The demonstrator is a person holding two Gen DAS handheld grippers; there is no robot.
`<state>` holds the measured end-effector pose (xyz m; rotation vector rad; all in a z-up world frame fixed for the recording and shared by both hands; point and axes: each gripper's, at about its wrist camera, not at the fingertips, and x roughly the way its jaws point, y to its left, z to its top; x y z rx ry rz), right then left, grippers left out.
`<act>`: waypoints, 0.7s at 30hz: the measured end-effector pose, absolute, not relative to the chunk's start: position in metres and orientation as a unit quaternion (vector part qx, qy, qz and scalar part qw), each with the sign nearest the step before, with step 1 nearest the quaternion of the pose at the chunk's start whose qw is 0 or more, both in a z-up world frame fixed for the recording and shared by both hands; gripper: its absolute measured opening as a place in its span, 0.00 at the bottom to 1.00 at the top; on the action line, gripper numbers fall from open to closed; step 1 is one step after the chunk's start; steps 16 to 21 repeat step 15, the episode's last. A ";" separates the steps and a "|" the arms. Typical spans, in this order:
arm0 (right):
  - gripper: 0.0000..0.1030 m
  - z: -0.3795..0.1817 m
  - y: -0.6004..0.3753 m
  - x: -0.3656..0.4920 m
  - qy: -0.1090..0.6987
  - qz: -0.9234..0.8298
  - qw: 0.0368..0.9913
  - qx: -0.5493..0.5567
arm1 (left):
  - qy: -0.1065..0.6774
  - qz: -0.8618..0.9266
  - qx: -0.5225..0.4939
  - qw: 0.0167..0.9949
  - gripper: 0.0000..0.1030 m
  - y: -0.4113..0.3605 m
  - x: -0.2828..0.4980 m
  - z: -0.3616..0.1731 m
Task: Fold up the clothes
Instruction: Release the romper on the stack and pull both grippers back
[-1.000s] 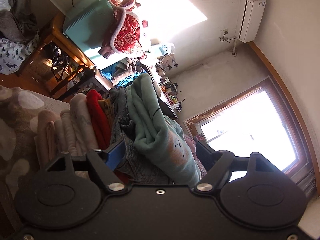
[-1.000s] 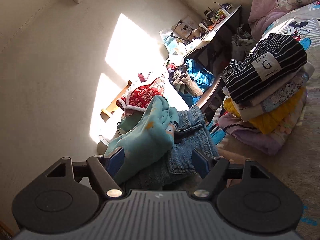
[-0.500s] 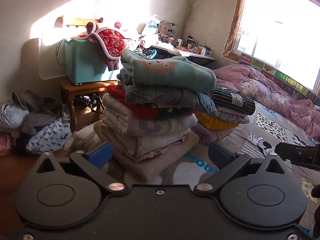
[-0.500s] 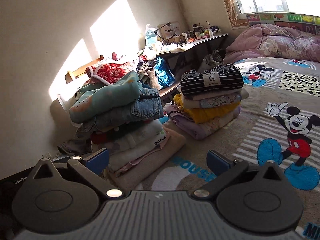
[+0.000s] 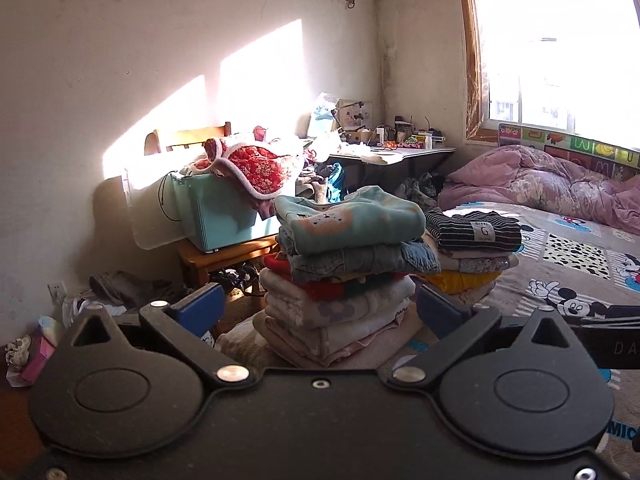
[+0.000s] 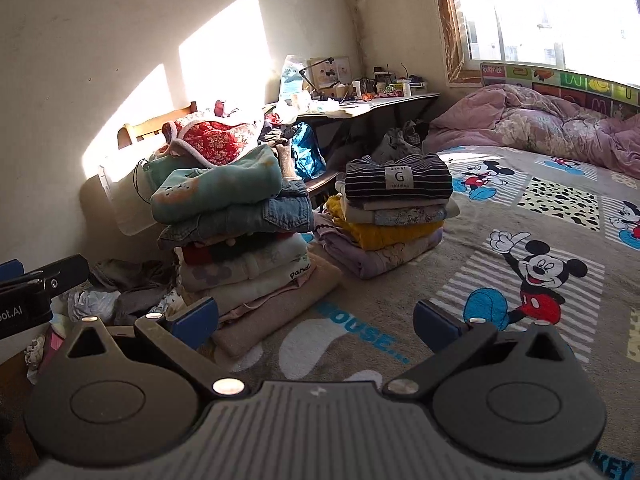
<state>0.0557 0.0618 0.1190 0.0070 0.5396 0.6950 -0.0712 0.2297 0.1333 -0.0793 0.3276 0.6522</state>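
Now two stacks of folded clothes on cartoon-print blanket (image 6: 400, 280): taller teal-topped stack (image 6: 240, 240), shorter stripe-topped stack (image 6: 392, 216). Left gripper (image 5: 320, 312), right gripper (image 6: 316, 324): fingers spread wide, empty.

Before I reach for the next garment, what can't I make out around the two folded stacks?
- Near stack: its base, left wrist view, hidden by the left gripper.
- Striped top: label's small print, too small.
- Far stack: back side, both views.
- Floor clothes: jumbled, partly behind the left gripper.
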 end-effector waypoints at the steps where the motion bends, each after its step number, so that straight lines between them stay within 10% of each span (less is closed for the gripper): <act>1: 1.00 0.123 0.063 0.053 0.257 0.340 0.905 0.004 | 0.161 0.317 -0.041 0.934 1.00 0.230 -0.072 0.136; 21: 1.00 0.140 0.065 0.039 0.237 0.354 0.905 0.013 | 0.148 0.327 -0.066 0.931 1.00 0.232 -0.083 0.141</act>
